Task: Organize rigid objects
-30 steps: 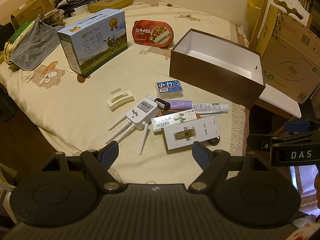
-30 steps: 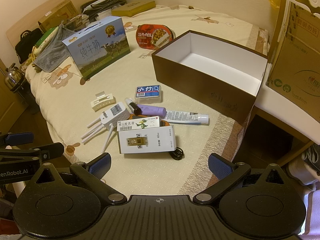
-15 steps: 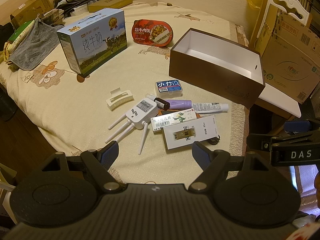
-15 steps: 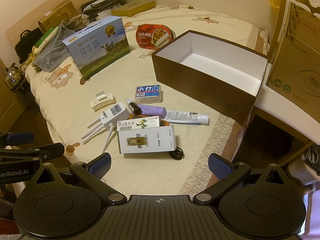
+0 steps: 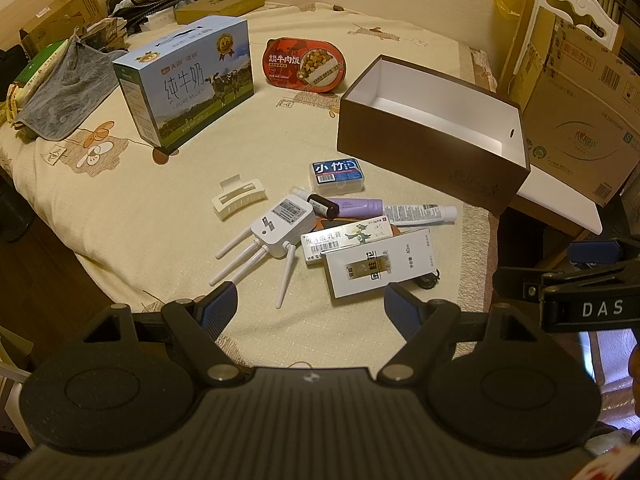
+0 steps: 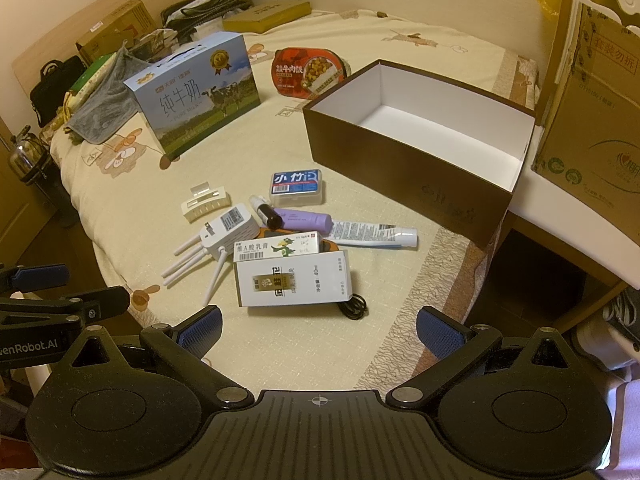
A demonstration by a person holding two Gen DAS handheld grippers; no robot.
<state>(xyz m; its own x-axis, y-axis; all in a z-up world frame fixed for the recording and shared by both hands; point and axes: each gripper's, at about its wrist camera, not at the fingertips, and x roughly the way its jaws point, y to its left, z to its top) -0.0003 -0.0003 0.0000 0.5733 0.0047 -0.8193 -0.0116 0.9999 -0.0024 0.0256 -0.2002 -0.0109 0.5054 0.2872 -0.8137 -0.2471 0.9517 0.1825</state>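
Observation:
An open brown box (image 5: 424, 152) (image 6: 404, 184) with a white inside stands on the bed at the right. In front of it lies a heap of small things: a white box with a gold label (image 5: 378, 266) (image 6: 294, 278), a green-print carton (image 5: 346, 238), a white router with antennas (image 5: 280, 226) (image 6: 228, 230), a cream hair clip (image 5: 238, 198), a blue floss case (image 5: 338, 172), a purple tube (image 5: 356, 208) and a white tube (image 5: 422, 214). My left gripper (image 5: 308, 310) and right gripper (image 6: 318, 326) are both open and empty, above the bed's near edge.
A blue milk carton (image 5: 188, 80), a red meal tray (image 5: 304, 64) and a grey cloth (image 5: 60, 92) lie further back. Cardboard boxes (image 5: 576, 92) and a white chair stand at the right. A black cable (image 6: 354, 306) lies by the white box.

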